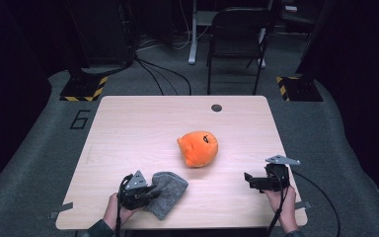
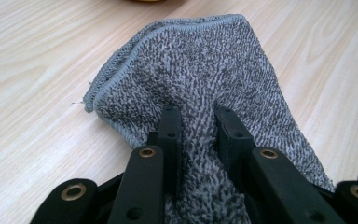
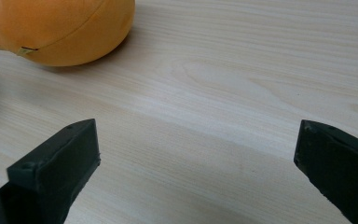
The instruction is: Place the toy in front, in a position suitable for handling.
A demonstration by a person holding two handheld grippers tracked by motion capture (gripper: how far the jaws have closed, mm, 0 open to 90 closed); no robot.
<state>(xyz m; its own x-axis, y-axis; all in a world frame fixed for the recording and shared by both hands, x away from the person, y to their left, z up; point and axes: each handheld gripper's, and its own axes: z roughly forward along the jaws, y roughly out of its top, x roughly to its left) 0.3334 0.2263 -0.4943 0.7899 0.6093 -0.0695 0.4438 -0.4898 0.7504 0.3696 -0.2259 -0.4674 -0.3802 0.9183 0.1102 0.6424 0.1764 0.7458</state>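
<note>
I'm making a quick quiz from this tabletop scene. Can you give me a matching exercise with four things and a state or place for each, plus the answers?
Things:
1. grey cloth
2. orange plush toy
3. left gripper
4. right gripper

States or places:
A. jaws wide apart over bare wood
B. lies near the middle of the table
C. shut on fabric
D. pinched at the table's near edge

Pairs: 1-D, 2-B, 3-C, 4-A
</note>
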